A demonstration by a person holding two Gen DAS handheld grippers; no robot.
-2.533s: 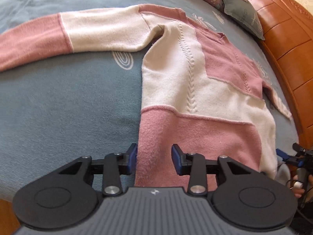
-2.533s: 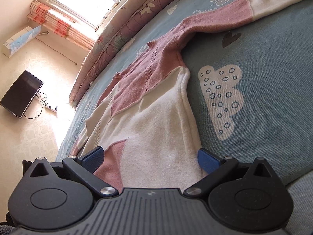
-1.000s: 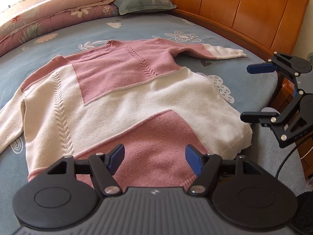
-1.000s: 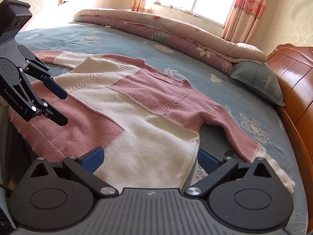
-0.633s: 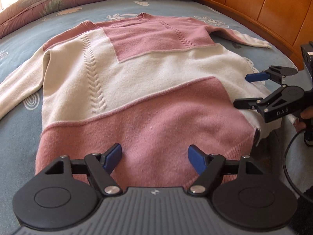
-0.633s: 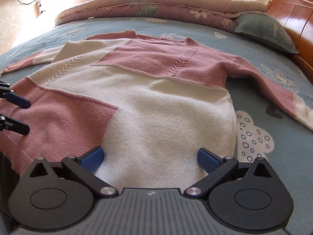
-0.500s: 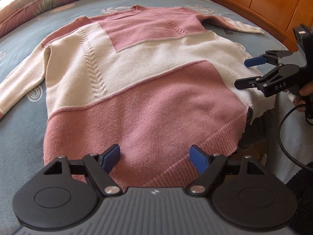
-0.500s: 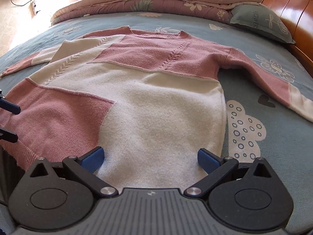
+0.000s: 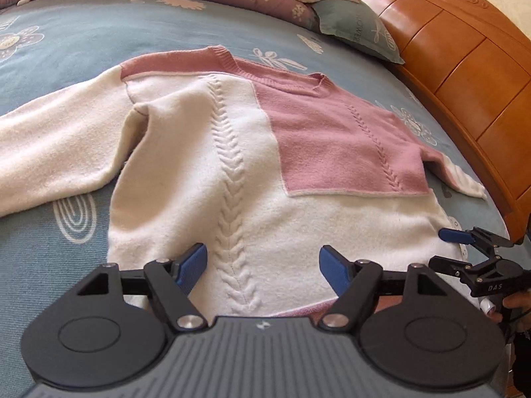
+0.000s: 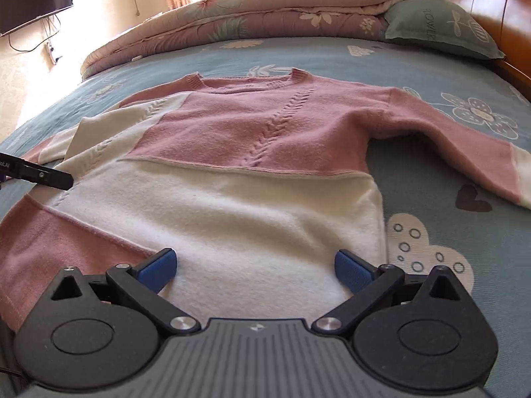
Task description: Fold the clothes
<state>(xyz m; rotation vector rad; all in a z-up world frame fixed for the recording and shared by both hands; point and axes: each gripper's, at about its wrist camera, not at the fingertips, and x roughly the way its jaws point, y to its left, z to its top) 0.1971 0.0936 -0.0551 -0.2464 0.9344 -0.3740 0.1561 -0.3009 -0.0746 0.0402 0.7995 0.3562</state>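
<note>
A pink-and-cream knitted sweater (image 9: 239,172) lies flat, front up, on the blue bedspread (image 9: 49,265), with both sleeves spread outward. My left gripper (image 9: 264,262) hovers over the cream cable-knit panel near the lower left of the body. Its jaws are closing, and nothing is pinched between the blue pads. My right gripper (image 10: 255,267) stands open over the cream lower right of the sweater (image 10: 252,205), with only cloth beneath it. In the left wrist view the right gripper (image 9: 444,248) sits at the sweater's right edge. One finger of the left gripper (image 10: 43,177) shows at the left edge of the right wrist view.
A rolled floral quilt (image 10: 265,13) and a grey-green pillow (image 10: 441,26) lie at the head of the bed. The wooden headboard (image 9: 464,66) runs along the right. A dark screen (image 10: 33,0) hangs on the wall. A person's hand (image 9: 511,305) holds the right gripper.
Both grippers have moved forward from the pink hem onto the sweater's body. The left one has shifted left over the cable-knit panel, and the right one has come lower and closer.
</note>
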